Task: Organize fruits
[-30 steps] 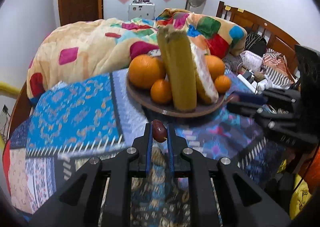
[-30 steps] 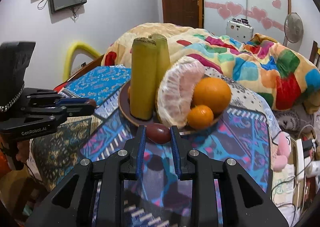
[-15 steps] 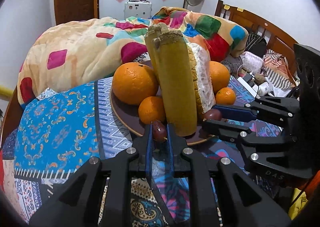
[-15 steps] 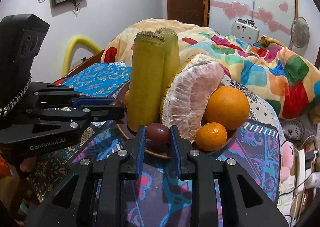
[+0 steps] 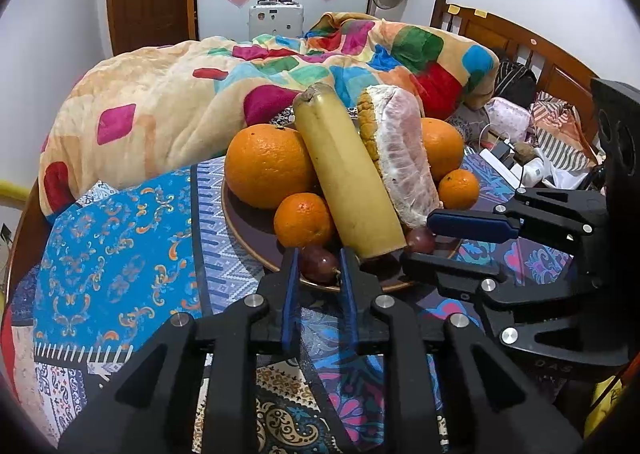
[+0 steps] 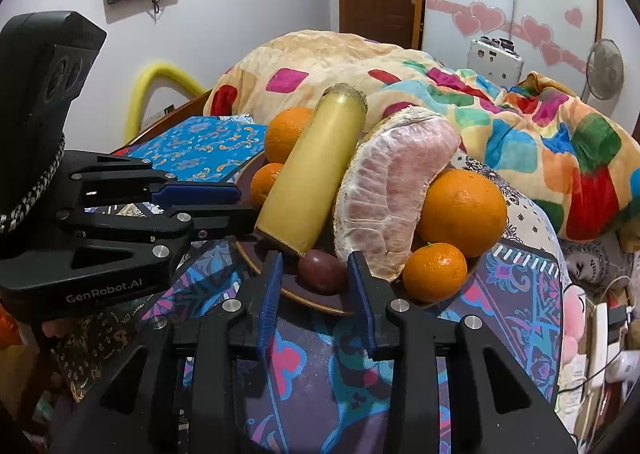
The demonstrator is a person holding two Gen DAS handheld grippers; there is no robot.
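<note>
In the left wrist view, the left gripper [image 5: 318, 268] is opening, a small dark red fruit [image 5: 319, 263] between its pads on the near rim of the brown plate [image 5: 244, 222]. In the right wrist view, the right gripper [image 6: 316, 282] is opening with clear gaps around a second dark fruit [image 6: 323, 270] lying on the plate beside the pomelo wedge [image 6: 386, 194]. Both fruits look light, smooth and easily bruised, best pinched gently across the middle.

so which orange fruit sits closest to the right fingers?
The small orange at the plate's front edge, below the big orange; the other small one lies behind the yellow stalk.
</note>
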